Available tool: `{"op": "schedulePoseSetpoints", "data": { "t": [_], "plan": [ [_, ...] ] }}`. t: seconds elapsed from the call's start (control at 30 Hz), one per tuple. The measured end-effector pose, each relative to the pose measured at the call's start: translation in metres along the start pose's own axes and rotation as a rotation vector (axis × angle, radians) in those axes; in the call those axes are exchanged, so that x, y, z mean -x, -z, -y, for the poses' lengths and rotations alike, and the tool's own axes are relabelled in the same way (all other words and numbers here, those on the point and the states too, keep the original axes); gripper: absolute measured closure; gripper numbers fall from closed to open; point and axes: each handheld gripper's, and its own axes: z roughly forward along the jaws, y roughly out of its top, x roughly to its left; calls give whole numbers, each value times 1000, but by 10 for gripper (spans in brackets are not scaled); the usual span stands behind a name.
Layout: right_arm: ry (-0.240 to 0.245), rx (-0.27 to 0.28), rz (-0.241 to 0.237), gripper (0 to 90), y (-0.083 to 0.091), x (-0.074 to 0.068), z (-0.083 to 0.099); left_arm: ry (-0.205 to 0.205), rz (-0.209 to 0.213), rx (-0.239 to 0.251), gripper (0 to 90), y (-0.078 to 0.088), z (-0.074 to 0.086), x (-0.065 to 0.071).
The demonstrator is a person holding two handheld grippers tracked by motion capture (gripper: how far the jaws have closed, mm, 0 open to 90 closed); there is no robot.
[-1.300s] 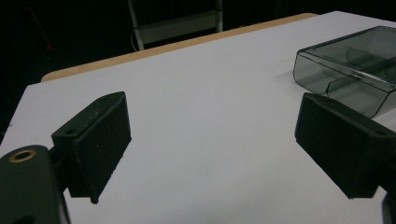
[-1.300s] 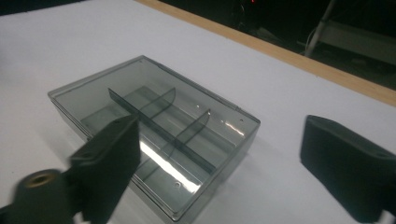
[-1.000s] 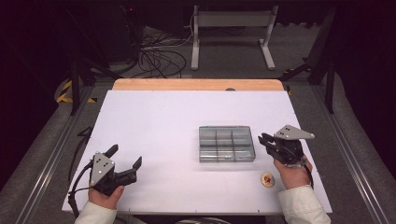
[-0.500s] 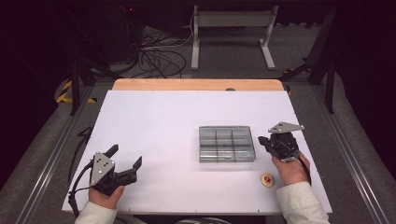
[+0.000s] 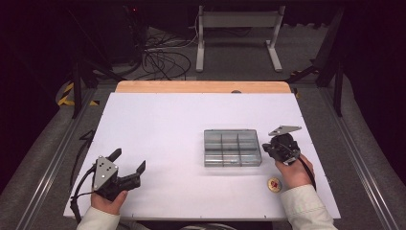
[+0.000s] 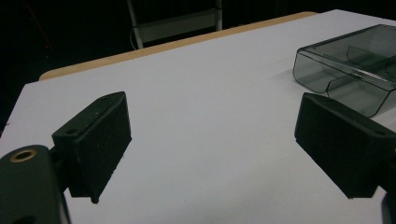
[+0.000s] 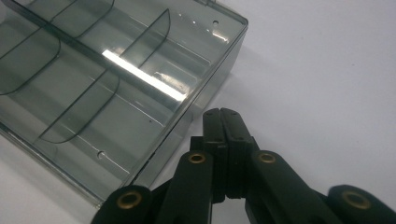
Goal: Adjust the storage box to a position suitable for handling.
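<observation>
A clear grey plastic compartment box (image 5: 232,147) lies right of centre on the white table (image 5: 158,129). The right gripper (image 5: 271,149), jaws pressed together, sits just beside its right end. The left gripper (image 5: 128,165), jaws wide, rests well apart near the front-left.

Smoky grey box (image 5: 232,147), white table (image 5: 163,129)

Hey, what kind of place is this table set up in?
Probably a lab or recording studio rather than a home. A white-topped table stands among dark surroundings, loose cables lie on the grey floor behind it, and a metal stand sits farther back. The person holds a tool in each hand beside a clear compartment box.
</observation>
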Motion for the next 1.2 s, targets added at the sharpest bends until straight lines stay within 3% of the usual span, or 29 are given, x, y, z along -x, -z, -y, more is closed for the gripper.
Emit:
{"op": "schedulePoseSetpoints", "data": {
  "t": [0.3,0.63,1.2],
  "plan": [
    [8,-40,-17,900,-9,-4,-3,2,0,-2,115,0,0,0],
    [6,-55,2,900,-10,-9,-5,0,2,-5,116,-1,0,1],
    [41,-46,-62,900,-22,-34,-21,1,4,-7,116,-2,0,0]
  ]
}}
